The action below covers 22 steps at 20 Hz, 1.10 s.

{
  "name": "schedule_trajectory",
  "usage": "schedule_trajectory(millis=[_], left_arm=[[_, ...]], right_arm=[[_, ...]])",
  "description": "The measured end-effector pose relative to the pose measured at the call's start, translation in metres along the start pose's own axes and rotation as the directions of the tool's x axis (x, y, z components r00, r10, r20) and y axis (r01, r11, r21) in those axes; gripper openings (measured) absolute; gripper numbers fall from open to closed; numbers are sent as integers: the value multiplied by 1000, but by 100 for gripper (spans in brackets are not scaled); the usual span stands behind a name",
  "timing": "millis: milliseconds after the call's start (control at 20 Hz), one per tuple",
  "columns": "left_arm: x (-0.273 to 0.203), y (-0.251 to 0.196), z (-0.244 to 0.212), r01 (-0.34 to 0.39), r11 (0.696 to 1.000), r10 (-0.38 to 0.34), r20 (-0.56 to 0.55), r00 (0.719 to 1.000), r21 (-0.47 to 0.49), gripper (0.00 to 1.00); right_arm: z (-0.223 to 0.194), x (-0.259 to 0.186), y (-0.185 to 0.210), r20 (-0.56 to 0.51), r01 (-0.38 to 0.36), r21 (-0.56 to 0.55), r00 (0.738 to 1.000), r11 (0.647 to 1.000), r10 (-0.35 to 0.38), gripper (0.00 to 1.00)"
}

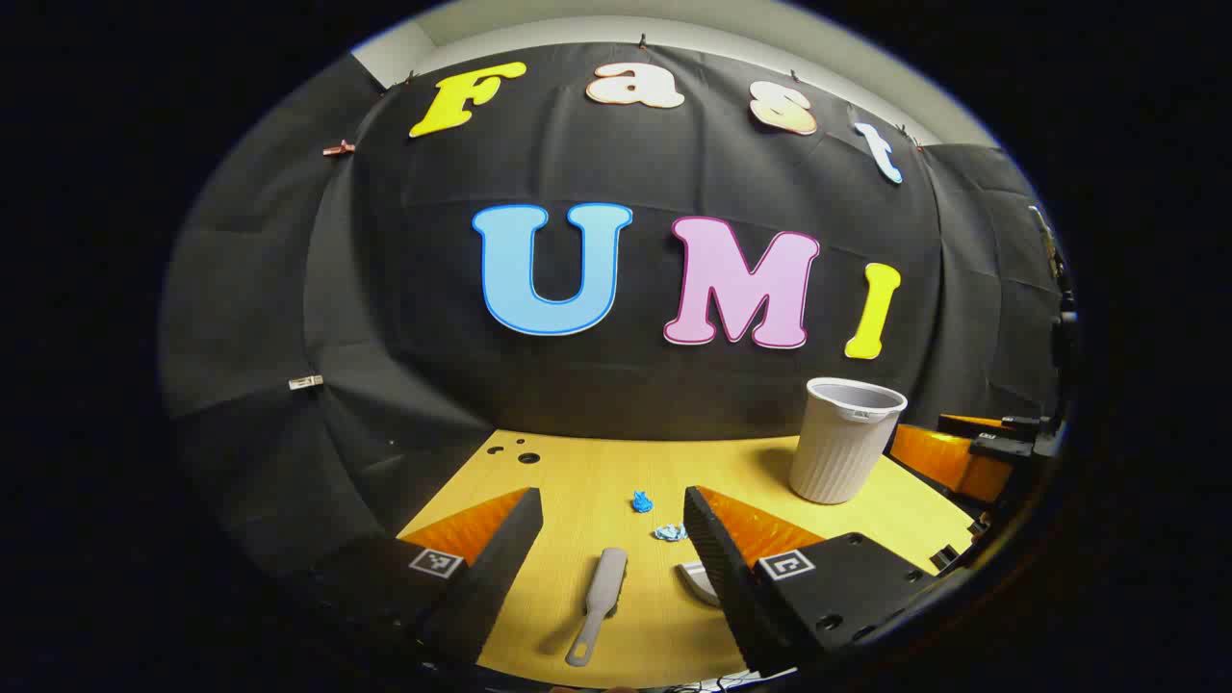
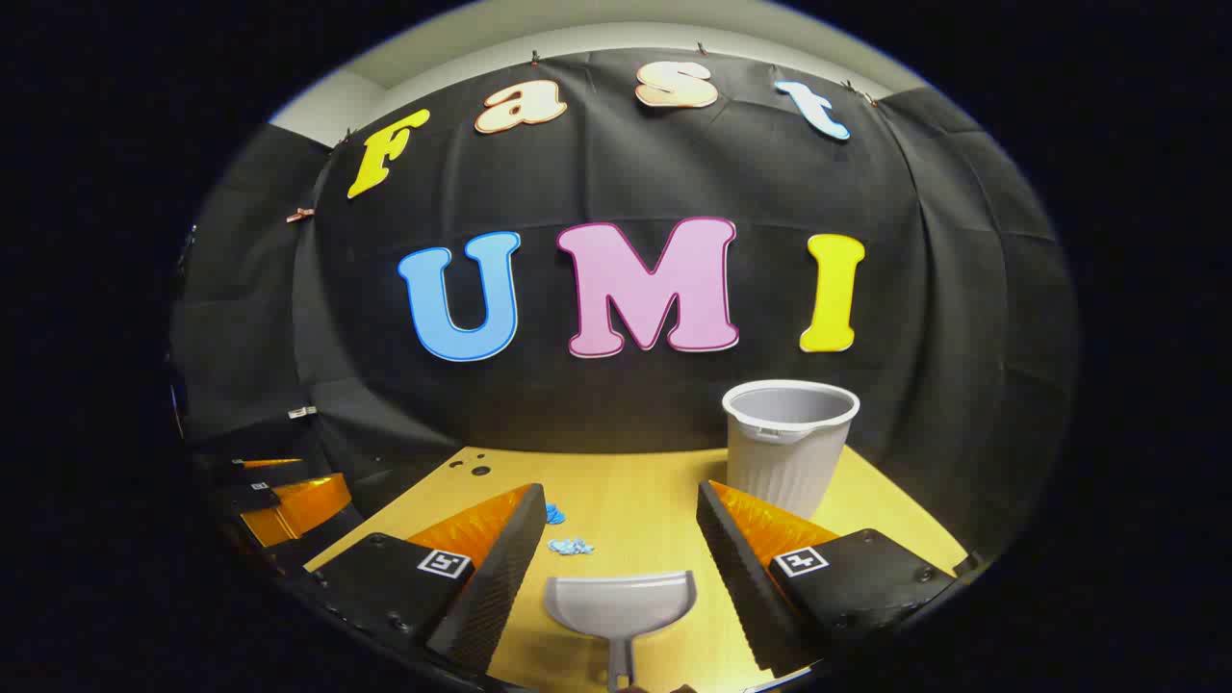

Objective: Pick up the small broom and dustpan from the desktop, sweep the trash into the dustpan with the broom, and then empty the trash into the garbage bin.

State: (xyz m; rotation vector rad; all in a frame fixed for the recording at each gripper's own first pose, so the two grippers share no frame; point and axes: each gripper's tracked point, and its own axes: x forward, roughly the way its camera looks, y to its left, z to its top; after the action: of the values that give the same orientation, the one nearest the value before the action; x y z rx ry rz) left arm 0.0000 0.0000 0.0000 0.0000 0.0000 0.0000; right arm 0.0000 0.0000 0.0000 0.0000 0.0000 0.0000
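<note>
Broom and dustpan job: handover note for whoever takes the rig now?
Left hand-held gripper: open, holding nothing, lined up over the broom.
Right hand-held gripper: open, holding nothing, lined up over the dustpan.
Broom and dustpan both lie flat on the desktop, untouched.
Blue trash sits on the desktop beyond them; more bits lie near the dustpan.
Garbage bin stands upright at the far right.
Done: nothing.
Left: grasp both tools, sweep, empty into bin.

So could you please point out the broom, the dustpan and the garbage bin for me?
broom (image 1: 599, 602): left gripper view, on its grey handle.
dustpan (image 2: 619, 603): right gripper view, on the scoop's flat pan.
garbage bin (image 2: 784, 457): right gripper view, on its ribbed side wall.
</note>
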Motion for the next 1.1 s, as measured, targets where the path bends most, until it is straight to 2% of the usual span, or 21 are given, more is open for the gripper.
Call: schedule_trajectory(millis=[150,300,700,800,950,1100], left_arm=[[7,-6,-7,20,1000,-20,-28,999,15,96],[11,-4,-14,13,999,-11,-44,999,38,96],[23,-8,-38,32,998,-26,-117,993,49,96],[27,-5,-45,23,999,-17,-146,989,36,96],[35,-11,-56,49,999,-48,-172,984,1,96],[48,-5,-87,20,1000,-17,-233,972,10,96]], right_arm=[[-10,2,7,-37,-32,-26,999,999,31,98],[-16,2,10,-52,-60,-41,997,997,58,99],[-30,17,-5,-104,-52,-1,993,999,52,99],[-30,25,-5,-110,-65,-1,992,998,65,99],[-34,42,-4,-122,-100,4,988,995,100,99],[-41,61,-9,-132,-122,13,984,992,123,99]])
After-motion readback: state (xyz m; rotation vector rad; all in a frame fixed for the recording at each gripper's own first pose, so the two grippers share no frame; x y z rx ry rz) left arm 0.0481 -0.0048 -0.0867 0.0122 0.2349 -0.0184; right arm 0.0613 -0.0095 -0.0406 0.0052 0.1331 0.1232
